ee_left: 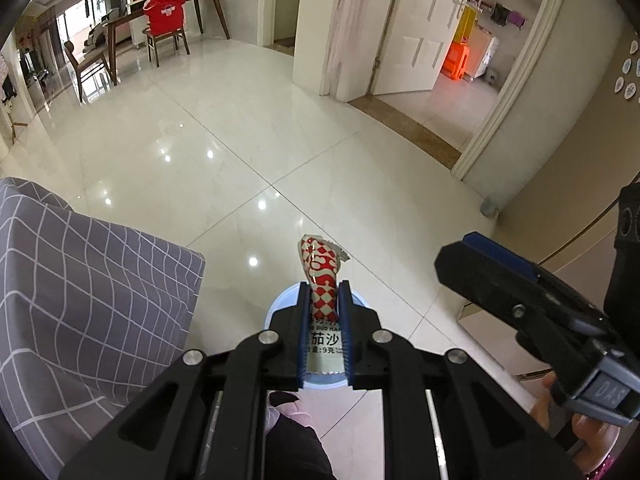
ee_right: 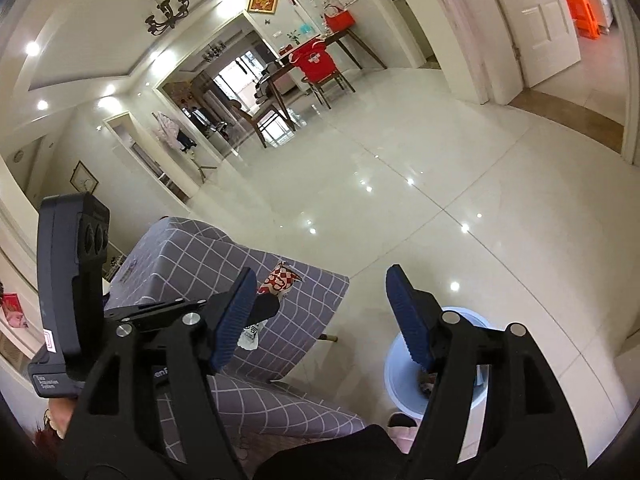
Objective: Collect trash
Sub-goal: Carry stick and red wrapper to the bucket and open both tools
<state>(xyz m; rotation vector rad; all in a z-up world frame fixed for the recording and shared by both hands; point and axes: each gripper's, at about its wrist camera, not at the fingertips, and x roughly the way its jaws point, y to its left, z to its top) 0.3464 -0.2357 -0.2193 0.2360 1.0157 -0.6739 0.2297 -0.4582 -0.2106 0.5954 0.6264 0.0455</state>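
**Operator:** Nearest to me on the left wrist view, my left gripper [ee_left: 325, 304] is pinching a red-and-white checked sauce packet [ee_left: 322, 276]. Both blue pads press on its flat sides, and its torn top sticks up past the fingertips.

**Colleague:** Where is the packet relative to the bin?

**Operator:** Right over it. The pale blue trash bin [ee_left: 280, 306] sits on the floor under the jaws; I see only arcs of its rim either side of the gripper. From the right wrist view the same packet [ee_right: 280, 282] shows up in front of the grey checked cloth.

**Colleague:** And your right side?

**Operator:** My right gripper [ee_right: 320, 312] is spread wide with nothing between its pads [ee_right: 236, 316]. The bin [ee_right: 400, 364] lies below its right finger, with some small dark scraps inside that I cannot identify. A pink slipper [ee_right: 400, 428] and dark trouser leg show beneath.

**Colleague:** What surrounds you?

**Operator:** To the left, a seat under a grey cover with a white grid [ee_left: 88, 280]. Beyond lies glossy white tiled floor [ee_left: 240, 152]. Farther back stand a wooden dining table [ee_left: 160, 12], a chair with a red cover [ee_left: 164, 16], and an open white door [ee_left: 424, 28].
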